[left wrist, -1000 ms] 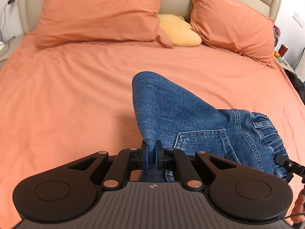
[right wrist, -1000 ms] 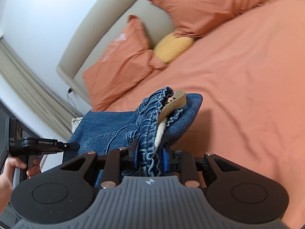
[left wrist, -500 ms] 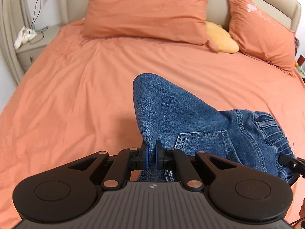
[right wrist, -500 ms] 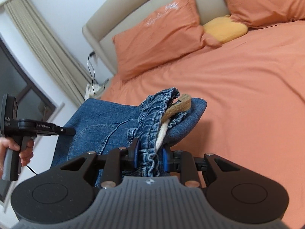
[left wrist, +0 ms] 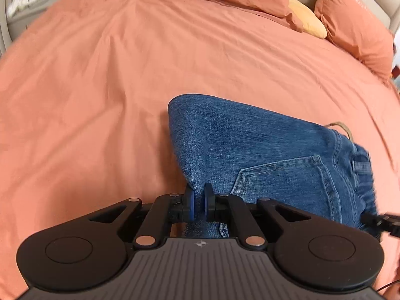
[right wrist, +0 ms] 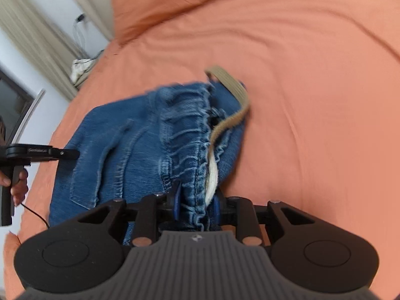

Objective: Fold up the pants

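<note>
Left gripper (left wrist: 198,201): blue pads pinching a folded edge of the blue denim pants (left wrist: 262,155), fingers closed on the cloth. Pants: lying partly folded over the orange bed (left wrist: 100,87), back pocket (left wrist: 282,180) facing up, bulk spreading rightward. Right gripper (right wrist: 196,206): clamping the gathered elastic waistband (right wrist: 185,135), fingers held narrowly apart by the bunched fabric. Tan drawstring (right wrist: 232,95): looping out of the waistband. Orange pillows (left wrist: 357,12) and yellow cushion (left wrist: 307,17): sitting at the bed's head, well apart from the pants.
</note>
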Demonstrator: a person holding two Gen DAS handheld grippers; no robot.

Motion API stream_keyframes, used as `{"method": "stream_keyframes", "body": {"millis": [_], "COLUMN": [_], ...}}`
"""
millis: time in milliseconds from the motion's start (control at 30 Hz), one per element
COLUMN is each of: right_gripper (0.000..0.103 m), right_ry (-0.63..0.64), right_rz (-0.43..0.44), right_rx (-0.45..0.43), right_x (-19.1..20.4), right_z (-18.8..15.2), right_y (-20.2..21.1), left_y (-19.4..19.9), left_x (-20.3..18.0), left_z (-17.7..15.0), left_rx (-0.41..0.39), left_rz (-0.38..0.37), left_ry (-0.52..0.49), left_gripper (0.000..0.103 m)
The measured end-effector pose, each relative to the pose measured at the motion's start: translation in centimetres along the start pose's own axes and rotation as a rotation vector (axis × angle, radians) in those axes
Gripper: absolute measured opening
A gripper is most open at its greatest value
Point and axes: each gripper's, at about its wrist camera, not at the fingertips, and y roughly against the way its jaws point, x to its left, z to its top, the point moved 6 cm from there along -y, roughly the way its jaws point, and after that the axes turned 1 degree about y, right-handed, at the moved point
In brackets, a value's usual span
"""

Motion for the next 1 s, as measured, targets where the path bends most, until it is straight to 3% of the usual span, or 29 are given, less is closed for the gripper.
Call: {"method": "stream_keyframes", "body": {"millis": [200,333,467,633,733,767,800,833,867,1000], "right_gripper": [0.025,0.044,0.048,0.048,0.047,0.035,0.012,0.01,0.001,0.0], "right_ry": [0.019,0.081,0.13,0.042,-0.01,-0.026,-0.038,-0.038,-0.019,0.12], "right_rz": [-0.04,-0.057,-0.077,-0.022,-0.001,0.005,0.011,-0.002,-0.017,-0.114], "right_rx": [0.018,0.027,-0.03,-0.058,-0.031,-0.019,-0.005,0.004,0.0,0.001], "right_x": [0.2,0.4,0.6,0.7,0.4,0.4,0.3,0.3,0.4,0.4], "right_z": [-0.1,1.2,3.9,9.3,11.1,11.4,11.6,11.7,11.9,11.4], "right_y": [-1.0,0.3,1.7,0.7,-0.7,-1.3,-1.9,-2.2,-2.4,-3.2], "left_y": [-1.3,0.3,2.3,4.7,7.0,7.9,8.7,9.4,10.0,11.6], "left_x": [0.4,1.3,1.8,1.9,2.3,2.6,2.7,2.8,2.9,2.7], "left_z": [-0.1,-0.2,0.1,0.8,2.5,3.2,3.8,4.4,4.8,5.5], "left_rx": [0.018,-0.01,-0.046,-0.06,-0.069,-0.07,-0.067,-0.064,-0.061,-0.052], "left_rz": [0.038,0.036,0.044,0.062,0.12,0.145,0.168,0.19,0.209,0.244], "left_ry": [0.014,0.041,0.05,0.015,-0.045,-0.069,-0.094,-0.119,-0.142,-0.223], "left_gripper": [0.027,0.054,0.056,0.055,0.055,0.055,0.055,0.055,0.055,0.055]}}
